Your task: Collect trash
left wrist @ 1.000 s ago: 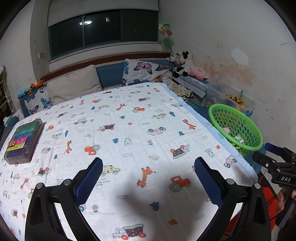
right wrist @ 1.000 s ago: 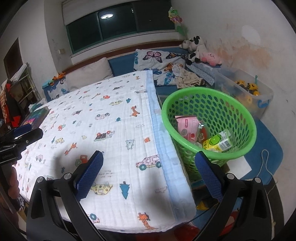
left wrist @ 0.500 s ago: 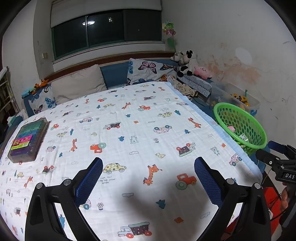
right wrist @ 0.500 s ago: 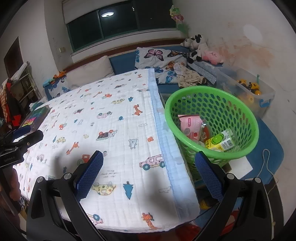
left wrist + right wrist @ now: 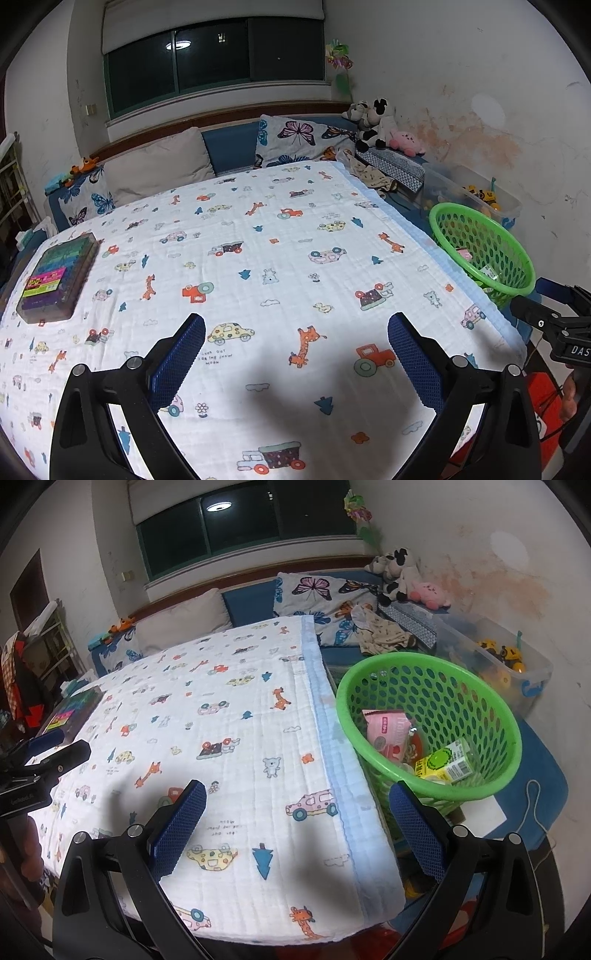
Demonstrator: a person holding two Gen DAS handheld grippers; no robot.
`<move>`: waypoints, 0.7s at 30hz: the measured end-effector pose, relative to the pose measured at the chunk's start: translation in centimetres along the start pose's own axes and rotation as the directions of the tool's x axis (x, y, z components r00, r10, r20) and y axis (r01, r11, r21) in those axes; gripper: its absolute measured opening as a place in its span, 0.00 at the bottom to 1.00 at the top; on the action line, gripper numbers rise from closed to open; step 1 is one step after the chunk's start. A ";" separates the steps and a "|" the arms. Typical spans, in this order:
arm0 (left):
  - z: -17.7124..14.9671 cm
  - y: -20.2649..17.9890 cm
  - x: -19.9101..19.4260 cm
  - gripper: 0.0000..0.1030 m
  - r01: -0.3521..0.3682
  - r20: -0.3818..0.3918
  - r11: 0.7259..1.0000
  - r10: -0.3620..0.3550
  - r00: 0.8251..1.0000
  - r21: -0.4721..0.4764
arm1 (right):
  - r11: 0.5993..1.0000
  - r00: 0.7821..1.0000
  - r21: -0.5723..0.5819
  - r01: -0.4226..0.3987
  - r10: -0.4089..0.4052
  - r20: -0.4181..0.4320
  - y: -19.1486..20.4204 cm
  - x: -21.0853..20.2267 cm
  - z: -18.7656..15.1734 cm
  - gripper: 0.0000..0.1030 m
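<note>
A green mesh basket (image 5: 495, 716) stands on the floor at the bed's right side. It holds a pink wrapper (image 5: 386, 729) and a yellow-green drink carton (image 5: 445, 764). The basket also shows in the left wrist view (image 5: 515, 258). My left gripper (image 5: 295, 363) is open and empty above the patterned bed sheet (image 5: 258, 258). My right gripper (image 5: 295, 834) is open and empty above the bed's near right corner, left of the basket.
A flat box of coloured items (image 5: 55, 277) lies on the sheet at the left. Pillows (image 5: 159, 166) and plush toys (image 5: 376, 122) sit at the headboard. A clear toy bin (image 5: 513, 664) stands behind the basket. A blue mat (image 5: 543, 775) covers the floor.
Both grippers have pulled back and risen a little, so the bed and basket look slightly farther away. Both stay open and empty.
</note>
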State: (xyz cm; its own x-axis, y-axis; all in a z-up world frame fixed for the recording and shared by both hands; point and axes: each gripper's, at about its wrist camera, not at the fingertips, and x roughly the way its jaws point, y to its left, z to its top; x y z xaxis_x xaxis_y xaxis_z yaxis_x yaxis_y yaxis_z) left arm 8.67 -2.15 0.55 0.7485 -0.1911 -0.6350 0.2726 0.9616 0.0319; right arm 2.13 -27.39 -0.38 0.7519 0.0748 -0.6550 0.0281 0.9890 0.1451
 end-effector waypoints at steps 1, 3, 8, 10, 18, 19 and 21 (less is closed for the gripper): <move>0.0 0.0 0.0 0.93 -0.001 0.000 1.000 0.001 1.000 -0.001 | 1.000 1.000 -0.001 -0.002 0.002 -0.001 0.0 0.0 0.0 0.96; 0.0 0.1 0.2 0.93 -0.001 -0.005 1.000 0.001 1.000 -0.005 | 1.000 1.000 -0.002 0.000 0.000 -0.001 0.1 0.1 0.0 0.96; 0.0 0.1 0.3 0.93 -0.005 -0.006 1.000 0.005 1.000 -0.006 | 1.000 1.000 0.001 -0.001 0.001 -0.001 0.0 0.1 0.0 0.96; -0.1 0.1 0.2 0.93 -0.005 -0.007 1.000 0.005 1.000 -0.007 | 1.000 1.000 -0.001 -0.004 0.004 -0.002 0.1 0.1 0.0 0.96; -0.2 0.2 0.2 0.93 -0.010 -0.007 1.000 0.010 1.000 -0.005 | 1.000 1.000 -0.006 -0.010 0.009 -0.008 0.4 0.5 0.0 0.96; -0.2 0.2 0.2 0.93 -0.009 -0.007 1.000 0.009 1.000 -0.005 | 1.000 1.000 -0.007 -0.010 0.010 -0.007 0.5 0.5 0.0 0.96; -0.2 0.2 0.2 0.93 -0.009 -0.008 1.000 0.009 1.000 -0.006 | 1.000 1.000 -0.008 -0.011 0.011 -0.008 0.5 0.5 0.1 0.96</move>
State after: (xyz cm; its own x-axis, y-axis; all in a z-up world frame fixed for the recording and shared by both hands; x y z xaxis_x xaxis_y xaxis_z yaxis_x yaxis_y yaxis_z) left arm 8.77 -1.98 0.28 0.7462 -0.1806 -0.6407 0.2620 0.9645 0.0333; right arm 2.56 -26.84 -0.58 0.7468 0.0863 -0.6594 0.0147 0.9892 0.1461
